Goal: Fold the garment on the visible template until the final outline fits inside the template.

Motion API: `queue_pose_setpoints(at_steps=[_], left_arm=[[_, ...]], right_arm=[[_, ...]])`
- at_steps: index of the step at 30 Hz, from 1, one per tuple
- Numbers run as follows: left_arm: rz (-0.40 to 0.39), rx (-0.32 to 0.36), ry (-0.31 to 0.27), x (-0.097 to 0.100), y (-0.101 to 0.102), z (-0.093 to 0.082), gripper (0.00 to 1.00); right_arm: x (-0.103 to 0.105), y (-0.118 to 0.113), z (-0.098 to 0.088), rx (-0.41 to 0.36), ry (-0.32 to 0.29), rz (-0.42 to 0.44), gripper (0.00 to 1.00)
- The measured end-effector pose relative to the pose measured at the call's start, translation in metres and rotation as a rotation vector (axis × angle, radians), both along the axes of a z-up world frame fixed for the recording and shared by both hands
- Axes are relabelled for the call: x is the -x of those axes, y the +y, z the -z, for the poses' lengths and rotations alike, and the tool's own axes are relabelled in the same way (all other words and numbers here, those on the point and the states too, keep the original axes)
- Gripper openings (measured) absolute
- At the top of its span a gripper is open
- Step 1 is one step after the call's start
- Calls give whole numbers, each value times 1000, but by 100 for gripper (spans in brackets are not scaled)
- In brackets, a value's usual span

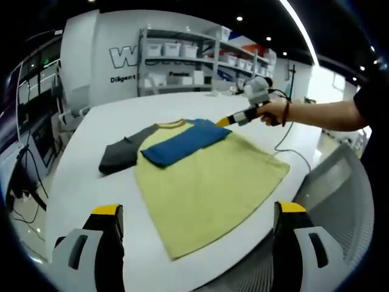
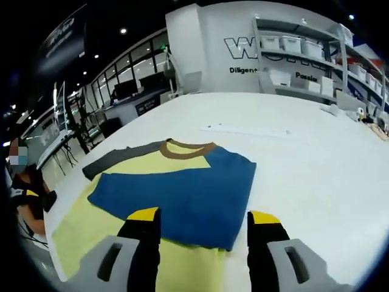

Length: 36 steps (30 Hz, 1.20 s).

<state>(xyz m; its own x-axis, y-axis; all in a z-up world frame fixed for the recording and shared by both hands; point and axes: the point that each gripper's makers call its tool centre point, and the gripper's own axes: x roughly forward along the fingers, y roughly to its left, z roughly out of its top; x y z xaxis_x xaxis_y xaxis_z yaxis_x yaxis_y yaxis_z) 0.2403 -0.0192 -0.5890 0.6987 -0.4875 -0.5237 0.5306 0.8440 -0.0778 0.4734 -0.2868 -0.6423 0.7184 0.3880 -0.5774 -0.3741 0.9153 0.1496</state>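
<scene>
- The yellow T-shirt (image 1: pixel 206 182) lies flat on the white table (image 1: pixel 79 182); its blue sleeve (image 2: pixel 182 194) is folded in over the chest, its grey sleeve (image 1: pixel 121 152) spread out at the far left.
- The left gripper (image 1: pixel 197 225) hangs open above the near hem, holding nothing.
- The right gripper (image 2: pixel 203 228) is open just above the blue sleeve's edge.
- Shelves with bins (image 1: pixel 200 61) stand beyond the table.
- A cable (image 1: pixel 289 143) trails over the table's right side.
</scene>
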Motion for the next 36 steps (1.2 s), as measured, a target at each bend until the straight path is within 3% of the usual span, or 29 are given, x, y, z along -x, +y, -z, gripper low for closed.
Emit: queue_pose_setpoints(at_steps=[11, 19, 24, 36], left_arm=[[-4, -6, -3, 0, 1, 0, 99], [-14, -11, 9, 2, 5, 4, 99], [-24, -11, 9, 1, 8, 4, 99], [-48, -22, 13, -1, 17, 7, 99]], right_arm=[[6, -23, 23, 10, 64, 99, 20], [8, -20, 31, 53, 67, 83, 9], [7, -21, 32, 148, 39, 31, 0], [2, -37, 25, 180, 43, 6, 0]])
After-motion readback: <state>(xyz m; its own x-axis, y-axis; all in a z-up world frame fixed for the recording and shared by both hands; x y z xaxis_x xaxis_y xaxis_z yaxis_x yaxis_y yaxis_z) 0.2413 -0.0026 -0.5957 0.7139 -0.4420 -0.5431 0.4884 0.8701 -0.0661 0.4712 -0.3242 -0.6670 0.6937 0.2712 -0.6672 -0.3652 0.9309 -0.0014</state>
